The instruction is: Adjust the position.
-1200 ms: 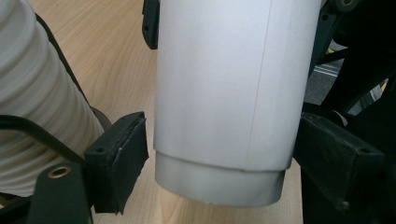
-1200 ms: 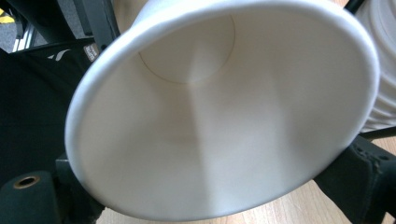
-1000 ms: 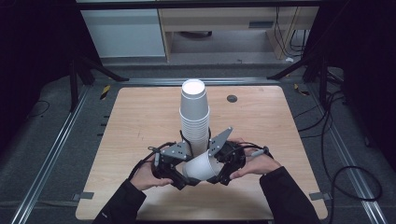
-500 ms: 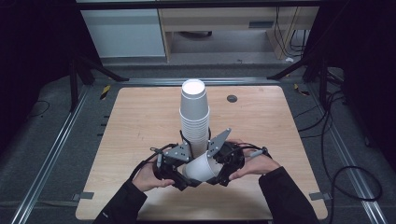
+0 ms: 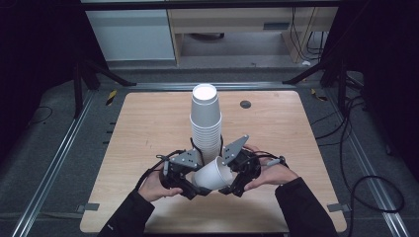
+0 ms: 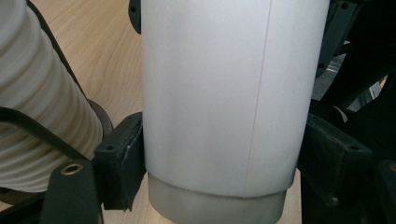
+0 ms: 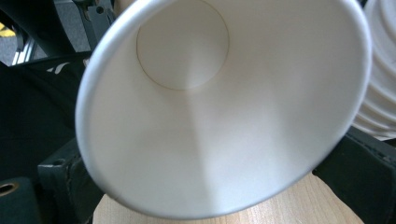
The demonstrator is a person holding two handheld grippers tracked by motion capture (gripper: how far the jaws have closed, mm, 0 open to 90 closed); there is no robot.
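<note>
High view: a single cup (image 5: pixel 213 174) lies tilted between both grippers, just in front of the cup stack (image 5: pixel 206 121) on the worktop (image 5: pixel 148 123). The left gripper (image 5: pixel 193 185) has just closed its fingers (image 6: pixel 122 158) onto the cup's wall; the right gripper (image 5: pixel 228 183) clamps its rim.

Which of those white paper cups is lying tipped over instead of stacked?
The single cup held between the two grippers near the table's front edge lies tilted sideways; the others stand in the upside-down stack behind it.
</note>
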